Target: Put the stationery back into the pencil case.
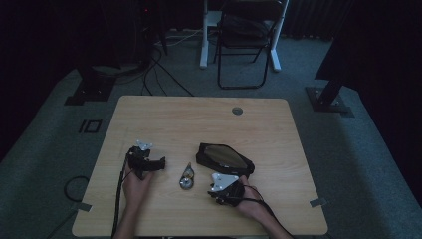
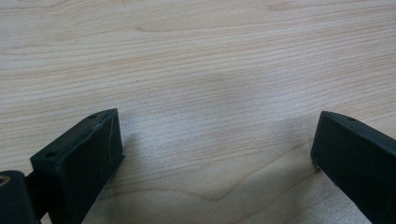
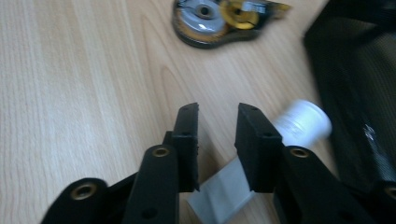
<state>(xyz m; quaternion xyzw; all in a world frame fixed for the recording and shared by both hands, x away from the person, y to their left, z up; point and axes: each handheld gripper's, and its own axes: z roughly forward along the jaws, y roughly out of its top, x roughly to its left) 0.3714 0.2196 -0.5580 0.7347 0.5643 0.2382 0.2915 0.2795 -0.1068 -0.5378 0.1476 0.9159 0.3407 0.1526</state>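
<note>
White tube [image 3: 299, 122], perhaps glue, lies beside the black case [image 3: 359, 93], under the right gripper [image 3: 217, 116], jaws parted, apparently freeing it; left gripper [image 2: 215, 140] open, idle.

A white tube [image 3: 261, 163], capped at its far end, is lying flat on the wood just beneath the right gripper [image 3: 217, 116], slanting away past its tips, blurred.

Tape dispenser [image 1: 187, 178] left of pouch [image 1: 224, 157]
</note>
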